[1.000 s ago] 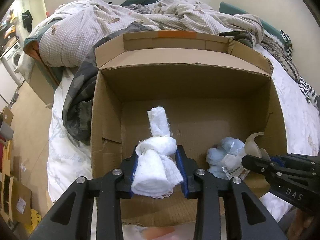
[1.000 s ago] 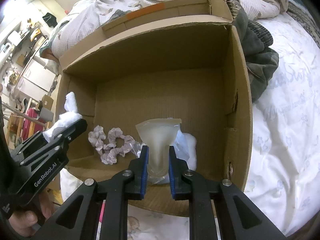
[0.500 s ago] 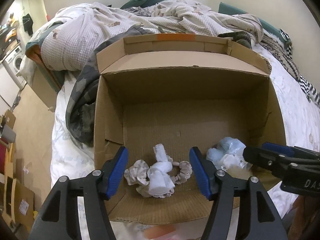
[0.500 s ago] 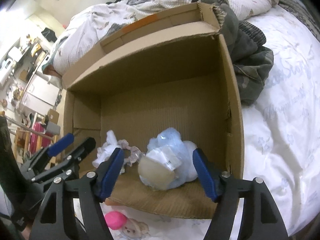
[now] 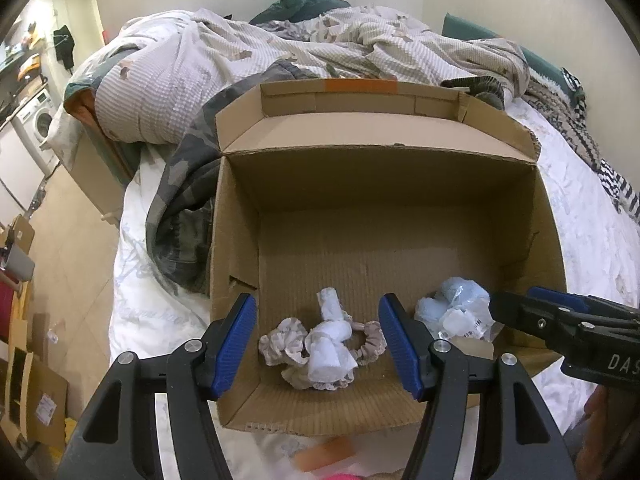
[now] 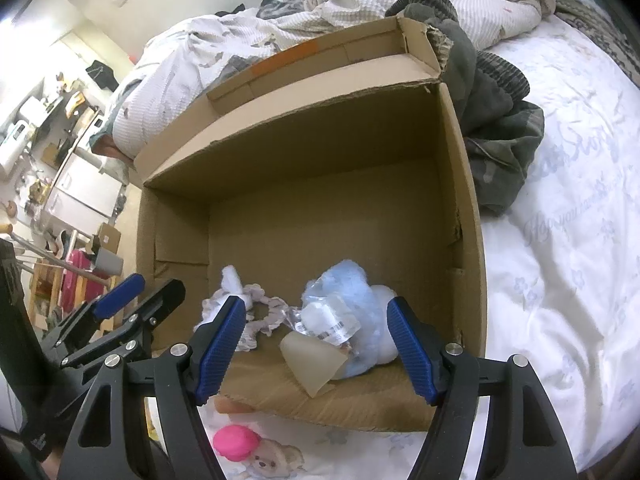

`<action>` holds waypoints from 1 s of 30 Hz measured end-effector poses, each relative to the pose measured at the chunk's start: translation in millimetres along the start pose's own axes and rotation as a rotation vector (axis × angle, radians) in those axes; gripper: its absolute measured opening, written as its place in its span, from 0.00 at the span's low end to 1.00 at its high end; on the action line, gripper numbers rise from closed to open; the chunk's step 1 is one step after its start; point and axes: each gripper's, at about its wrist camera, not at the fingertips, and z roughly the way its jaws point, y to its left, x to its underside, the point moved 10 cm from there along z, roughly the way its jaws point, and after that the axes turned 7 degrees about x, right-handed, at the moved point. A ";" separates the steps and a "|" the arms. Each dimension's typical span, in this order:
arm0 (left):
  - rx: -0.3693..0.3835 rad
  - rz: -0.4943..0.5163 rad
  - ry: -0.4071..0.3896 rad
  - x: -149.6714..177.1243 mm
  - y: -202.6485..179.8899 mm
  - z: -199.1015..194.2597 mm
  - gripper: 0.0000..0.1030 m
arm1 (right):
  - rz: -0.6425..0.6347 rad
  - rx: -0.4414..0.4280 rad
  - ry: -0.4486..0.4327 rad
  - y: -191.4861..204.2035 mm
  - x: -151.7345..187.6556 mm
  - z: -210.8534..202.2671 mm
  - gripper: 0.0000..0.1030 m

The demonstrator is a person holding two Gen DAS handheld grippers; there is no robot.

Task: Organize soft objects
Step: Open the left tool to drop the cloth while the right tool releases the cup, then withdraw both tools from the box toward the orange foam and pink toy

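Both grippers hang wide apart over an open box on a bed, holding nothing.

The left gripper has its jaws spread, and between and just beyond them a white knotted cloth lies on a pale scrunchie on the floor of the box. To the right of those jaws, a blue plush in clear wrap sits by the tip of the right gripper. In the right wrist view that gripper's jaws are also spread, with the plush between them and a translucent flap of wrap nearest the camera; the scrunchie lies left of the left jaw. Below the jaws, outside the box, a pink ball rests on the sheet.
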 end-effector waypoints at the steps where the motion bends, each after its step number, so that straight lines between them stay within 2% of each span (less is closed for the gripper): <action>1: -0.002 0.001 -0.002 0.3 0.4 -1.2 0.59 | -0.001 0.000 -0.005 0.8 -0.1 -1.2 0.75; 7: -0.018 -0.004 -0.015 4.3 5.3 -14.3 0.59 | -0.010 -0.008 -0.024 5.0 2.7 -10.1 0.75; 11: -0.031 -0.011 -0.020 7.0 10.6 -22.0 0.59 | -0.002 -0.012 -0.032 4.4 5.2 -15.1 0.81; 18: -0.058 -0.018 -0.022 13.8 21.4 -36.5 0.59 | -0.002 -0.005 -0.035 3.4 12.0 -22.7 0.81; 30: -0.070 -0.055 0.008 44.3 36.7 -59.9 0.59 | -0.015 -0.015 -0.028 8.9 35.2 -33.7 0.81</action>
